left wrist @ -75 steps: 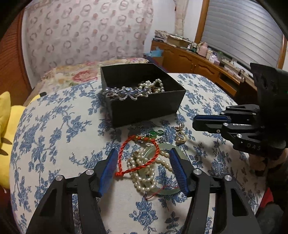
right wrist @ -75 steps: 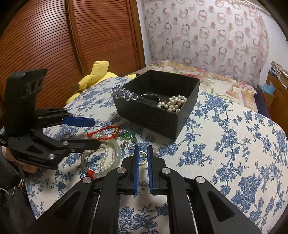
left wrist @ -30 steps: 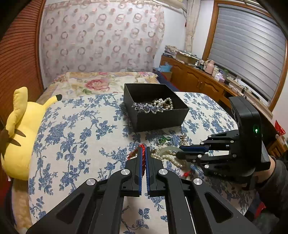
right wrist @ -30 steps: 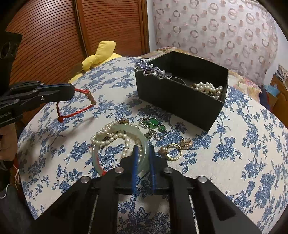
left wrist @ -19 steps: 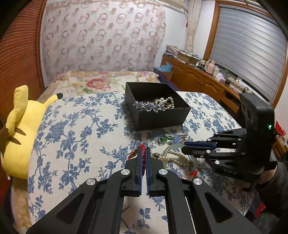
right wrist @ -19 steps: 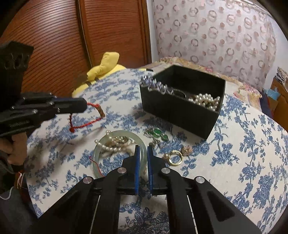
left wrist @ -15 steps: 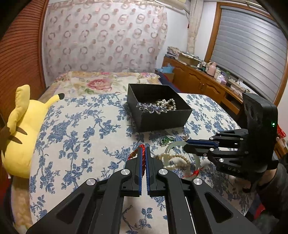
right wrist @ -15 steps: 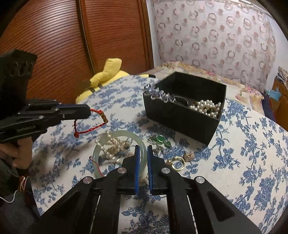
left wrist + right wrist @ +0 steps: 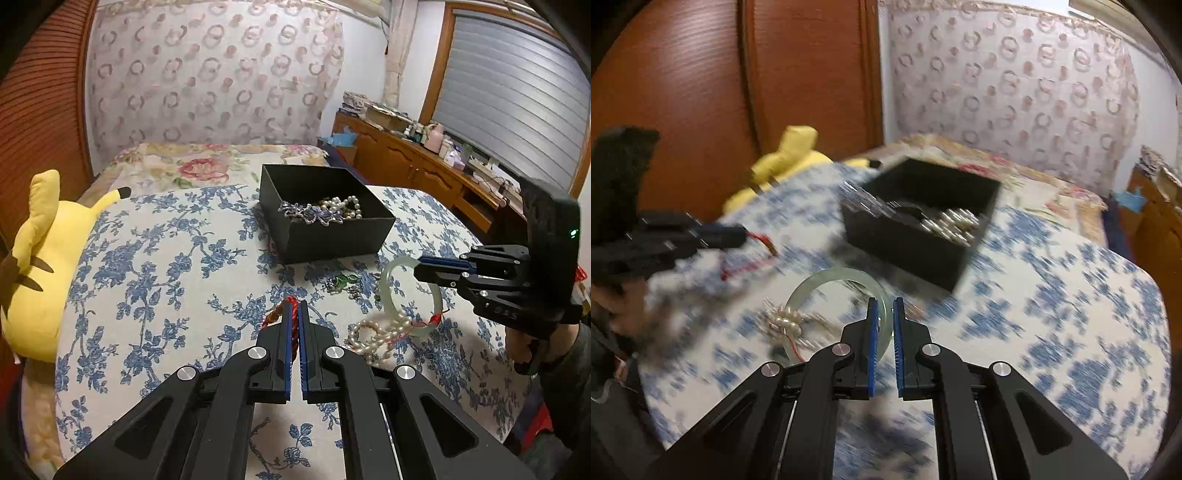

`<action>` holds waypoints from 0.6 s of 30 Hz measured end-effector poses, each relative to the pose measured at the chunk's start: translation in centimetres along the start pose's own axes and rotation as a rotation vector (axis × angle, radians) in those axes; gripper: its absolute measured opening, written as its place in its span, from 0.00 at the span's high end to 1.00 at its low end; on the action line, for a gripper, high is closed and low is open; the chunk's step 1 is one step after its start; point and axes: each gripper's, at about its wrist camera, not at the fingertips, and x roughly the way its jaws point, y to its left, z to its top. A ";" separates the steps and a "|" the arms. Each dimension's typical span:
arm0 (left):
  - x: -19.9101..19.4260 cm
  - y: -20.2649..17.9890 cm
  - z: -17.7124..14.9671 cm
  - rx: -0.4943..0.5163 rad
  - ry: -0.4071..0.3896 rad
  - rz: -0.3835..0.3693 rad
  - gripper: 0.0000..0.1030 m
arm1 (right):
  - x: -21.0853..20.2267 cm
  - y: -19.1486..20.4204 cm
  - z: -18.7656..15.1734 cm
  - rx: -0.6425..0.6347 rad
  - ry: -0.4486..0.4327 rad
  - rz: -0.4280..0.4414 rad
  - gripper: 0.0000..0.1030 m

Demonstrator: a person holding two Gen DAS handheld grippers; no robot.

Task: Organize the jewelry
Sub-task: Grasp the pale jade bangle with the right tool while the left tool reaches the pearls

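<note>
My left gripper [image 9: 294, 308] is shut on a red cord bracelet [image 9: 291, 325] and holds it above the blue-flowered tablecloth [image 9: 166, 266]. On the right, my right gripper [image 9: 419, 266] is shut on a pale green jade bangle [image 9: 388, 291], lifted and tilted, with a pearl strand [image 9: 373, 334] tangled on its lower edge. In the blurred right wrist view the bangle [image 9: 827, 280] sits between the right gripper [image 9: 885, 306] pads and the pearl strand [image 9: 786, 321] hangs from it. A black box [image 9: 325, 236] behind holds pearls and a silver-purple piece.
Green-stone earrings [image 9: 341, 280] and small metal pieces lie on the cloth in front of the box. A yellow plush toy [image 9: 40, 258] sits at the table's left edge. A bed lies behind the table, with a wooden sideboard at right.
The right gripper has lifted the jade bangle off the cloth and tilted it up, dragging the pearl strand along. The left gripper has kept still with the red cord.
</note>
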 end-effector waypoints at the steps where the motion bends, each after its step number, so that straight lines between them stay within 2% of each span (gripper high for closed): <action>1: 0.0 -0.1 0.0 0.000 0.000 -0.001 0.98 | 0.1 -0.3 -0.3 -0.001 0.010 -0.015 0.91; 5: 0.3 -0.5 0.0 0.002 0.008 -0.013 0.98 | 0.2 -1.0 -1.3 -0.018 0.039 -0.065 0.91; 13: 1.7 -3.6 -1.0 0.050 0.051 -0.065 0.98 | 0.9 -0.7 -1.6 -0.024 0.047 -0.070 0.91; 18: 2.6 -4.8 -1.8 0.086 0.084 -0.064 0.98 | 1.0 -0.7 -1.5 -0.021 0.049 -0.079 0.91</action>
